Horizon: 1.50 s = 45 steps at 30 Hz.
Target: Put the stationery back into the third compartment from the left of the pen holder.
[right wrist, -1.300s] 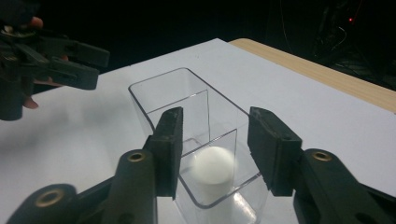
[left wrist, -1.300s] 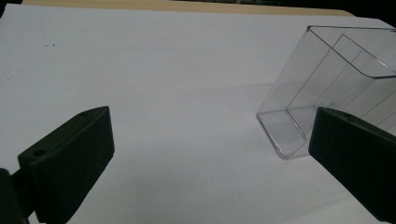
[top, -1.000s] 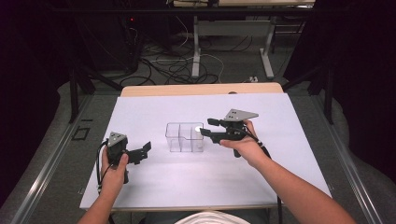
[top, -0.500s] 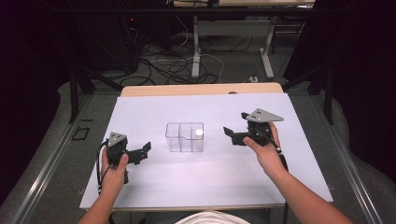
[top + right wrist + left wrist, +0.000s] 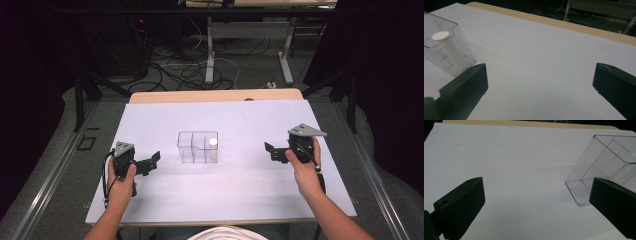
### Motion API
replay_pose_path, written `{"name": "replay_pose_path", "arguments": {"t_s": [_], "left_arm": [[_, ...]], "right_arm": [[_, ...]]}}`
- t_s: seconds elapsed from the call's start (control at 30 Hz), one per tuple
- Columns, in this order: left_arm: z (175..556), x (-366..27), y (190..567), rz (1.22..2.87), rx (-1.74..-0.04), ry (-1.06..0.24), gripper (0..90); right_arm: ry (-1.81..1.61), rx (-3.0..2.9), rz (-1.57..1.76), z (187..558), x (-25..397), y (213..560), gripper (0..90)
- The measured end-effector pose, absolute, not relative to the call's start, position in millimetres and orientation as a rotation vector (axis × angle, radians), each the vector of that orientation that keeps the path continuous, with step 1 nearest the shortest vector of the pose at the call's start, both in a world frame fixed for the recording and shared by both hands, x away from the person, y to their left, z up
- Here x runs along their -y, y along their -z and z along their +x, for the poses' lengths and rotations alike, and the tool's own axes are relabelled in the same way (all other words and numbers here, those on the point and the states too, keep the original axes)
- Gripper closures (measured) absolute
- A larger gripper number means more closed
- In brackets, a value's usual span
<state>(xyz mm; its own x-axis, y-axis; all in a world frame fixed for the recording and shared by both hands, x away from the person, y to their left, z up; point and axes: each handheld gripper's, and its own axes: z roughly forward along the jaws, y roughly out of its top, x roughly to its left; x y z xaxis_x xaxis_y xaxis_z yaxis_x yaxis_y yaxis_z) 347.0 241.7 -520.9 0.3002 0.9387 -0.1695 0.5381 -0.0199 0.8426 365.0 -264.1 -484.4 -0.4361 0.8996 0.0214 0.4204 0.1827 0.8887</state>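
right gripper [image 5: 270,151] drawn back rightward from clear bin [image 5: 198,147], fingers now spread

A clear divided box [image 5: 198,147] stands mid-table, holding an upright white cylinder [image 5: 213,142].

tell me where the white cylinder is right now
The white cylinder stands upright in the right-hand compartment of the clear box at mid-table in the high view, between the two open tongs and touching neither.
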Motion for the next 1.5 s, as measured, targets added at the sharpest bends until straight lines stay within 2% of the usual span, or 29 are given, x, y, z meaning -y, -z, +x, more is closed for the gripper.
{"name": "replay_pose_path", "arguments": {"t_s": [0.37,1.07,1.5], "left_arm": [[349,-245,523,1.679,-1.377,-0.572,0.3],[351,-254,525,1.663,-1.411,-0.571,0.3],[351,-257,524,1.654,-1.420,-0.585,0.3]], "right_arm": [[-1.148,-1.865,1.431,369,302,512,0.0],[-1.082,-1.814,1.678,381,322,544,0.0],[-1.068,-1.808,1.733,379,324,546,0.0]]}}
